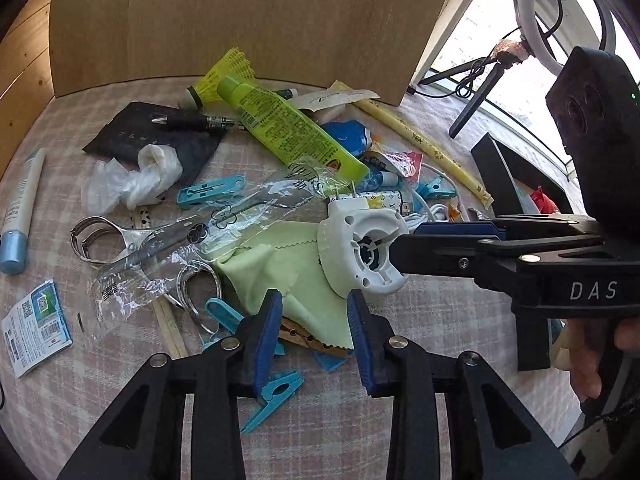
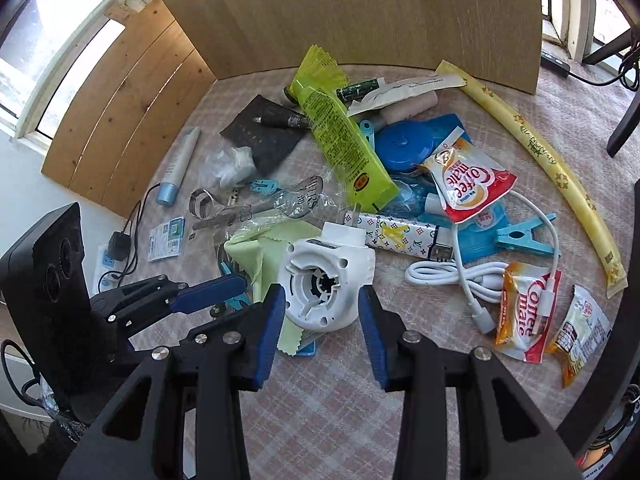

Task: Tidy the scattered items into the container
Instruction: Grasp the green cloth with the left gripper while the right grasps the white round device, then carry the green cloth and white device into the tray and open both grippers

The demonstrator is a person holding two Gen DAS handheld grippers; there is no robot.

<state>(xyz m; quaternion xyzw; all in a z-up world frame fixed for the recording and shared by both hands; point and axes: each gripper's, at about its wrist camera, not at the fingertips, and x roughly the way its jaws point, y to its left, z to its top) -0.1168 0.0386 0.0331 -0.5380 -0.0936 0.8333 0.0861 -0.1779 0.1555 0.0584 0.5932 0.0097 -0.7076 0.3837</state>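
Blue-padded fingers of the left gripper (image 1: 314,338) stand partly apart just above a pale green cloth (image 1: 280,276), gripping nothing, with a wooden clothespin (image 1: 308,338) and turquoise clips (image 1: 276,396) lying under them. Beyond the cloth a checked tablecloth (image 1: 332,420) carries the clutter, backed by a wooden board (image 1: 256,16). Ahead and left of this gripper lie a black pouch (image 1: 132,132), a lime-green tube (image 1: 288,128), a crumpled clear wrapper (image 1: 224,232) over metal rings (image 1: 92,240), and a white-and-blue tube (image 1: 20,212) far left. A white round plastic housing (image 2: 324,284) sits ahead and right of the left gripper; the right gripper (image 2: 322,322) straddles it, pads half open on either side, whether touching cannot be told. Right of that gripper lie a white cable (image 2: 460,272), Coffee-mate sachets (image 2: 468,184) and a long yellow tea stick (image 2: 560,184). A black container (image 1: 516,168) stands well to the left gripper's right.
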